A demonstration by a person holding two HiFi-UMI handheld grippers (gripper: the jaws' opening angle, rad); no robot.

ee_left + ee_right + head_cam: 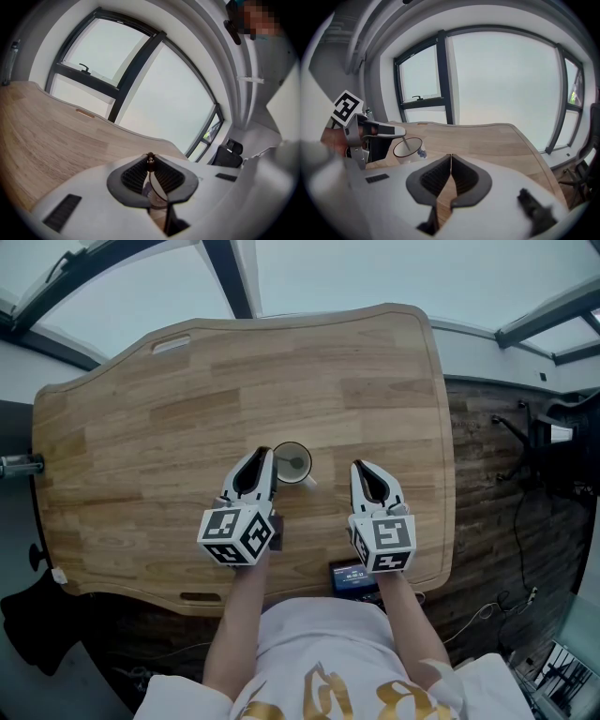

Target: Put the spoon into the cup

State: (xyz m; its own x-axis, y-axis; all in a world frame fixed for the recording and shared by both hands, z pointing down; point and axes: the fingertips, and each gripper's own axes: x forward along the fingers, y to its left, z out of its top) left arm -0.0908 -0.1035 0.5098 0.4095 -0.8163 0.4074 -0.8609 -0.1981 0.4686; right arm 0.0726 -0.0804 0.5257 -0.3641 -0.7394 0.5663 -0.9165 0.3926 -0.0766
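Observation:
A white cup [292, 465] with a dark rim stands on the wooden table [150, 427], near its front middle. My left gripper [269, 457] hovers at the cup's left rim, shut on a thin metal spoon [150, 162]. In the right gripper view the spoon's shaft [406, 144] slants down from the left gripper [400, 134] into the cup [408, 151]; the bowl end is hidden inside. My right gripper [360, 470] is to the right of the cup, apart from it. Its jaws are shut with nothing between them [450, 157].
A small device with a lit screen [352, 576] lies at the table's near edge, under the right gripper. A black office chair [561, 448] stands on the floor to the right. Windows run behind the table's far edge.

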